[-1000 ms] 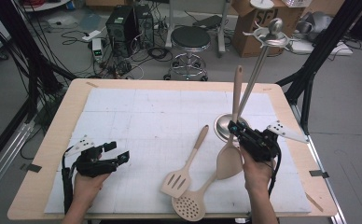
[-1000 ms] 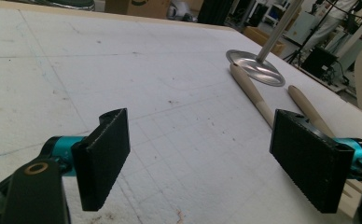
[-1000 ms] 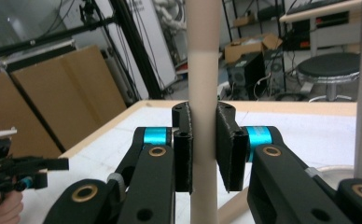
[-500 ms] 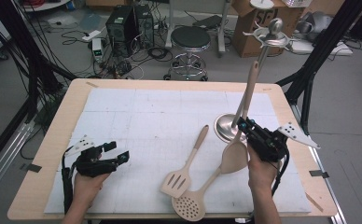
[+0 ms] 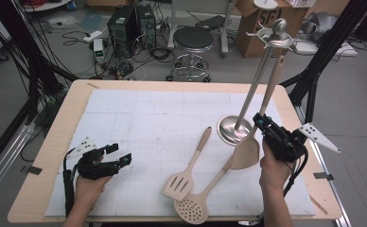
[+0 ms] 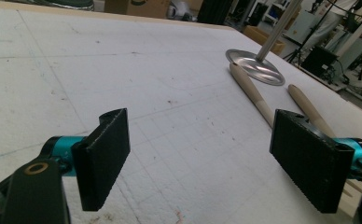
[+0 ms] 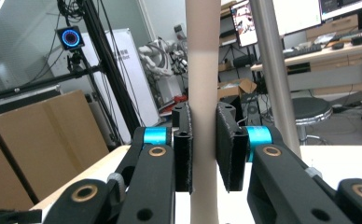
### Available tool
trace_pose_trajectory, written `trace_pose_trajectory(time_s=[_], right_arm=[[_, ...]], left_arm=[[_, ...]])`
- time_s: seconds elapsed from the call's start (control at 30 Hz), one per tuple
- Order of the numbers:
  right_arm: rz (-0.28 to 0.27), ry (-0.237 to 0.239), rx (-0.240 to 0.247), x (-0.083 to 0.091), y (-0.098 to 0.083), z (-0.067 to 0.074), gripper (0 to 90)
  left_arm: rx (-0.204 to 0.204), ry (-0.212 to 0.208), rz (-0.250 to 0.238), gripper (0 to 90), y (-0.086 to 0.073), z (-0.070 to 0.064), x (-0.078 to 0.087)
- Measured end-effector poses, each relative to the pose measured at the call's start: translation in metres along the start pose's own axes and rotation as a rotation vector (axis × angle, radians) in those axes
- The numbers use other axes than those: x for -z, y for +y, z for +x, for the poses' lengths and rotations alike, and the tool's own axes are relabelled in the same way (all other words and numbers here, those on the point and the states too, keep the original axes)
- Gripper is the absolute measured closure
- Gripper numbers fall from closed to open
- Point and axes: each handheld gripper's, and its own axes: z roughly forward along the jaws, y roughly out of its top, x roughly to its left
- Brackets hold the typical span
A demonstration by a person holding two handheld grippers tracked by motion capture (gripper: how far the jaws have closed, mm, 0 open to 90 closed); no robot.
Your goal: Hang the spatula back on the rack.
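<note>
Wooden spatula upright in right tongs beside stand

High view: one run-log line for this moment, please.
right gripper: shut on pale wooden spatula, upright beside steel hook stand | left gripper: open, empty | on mat: slotted wooden turner, perforated wooden skimmer

The spatula in the right gripper is pale beige wood, as are the slotted turner and perforated skimmer. The stand is shiny silver. The counter is light wood under a white, faintly gridded mat. Both grippers look black with teal accents.
</note>
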Motion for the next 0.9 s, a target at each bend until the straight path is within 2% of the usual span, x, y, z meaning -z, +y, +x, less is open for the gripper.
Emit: trace_pose_trajectory(time_s=[0.5,0.9], right_arm=[[-0.056,-0.009,0.015,0.011,0.02,-0.002,79.0],[-0.026,0.008,0.0,0.007,0.026,-0.011,78.9]], left_arm=[[-0.002,-0.002,-0.01,20.6,0.0,-0.001,0.0],[-0.004,-0.002,-0.008,20.6,0.0,-0.001,0.0]])
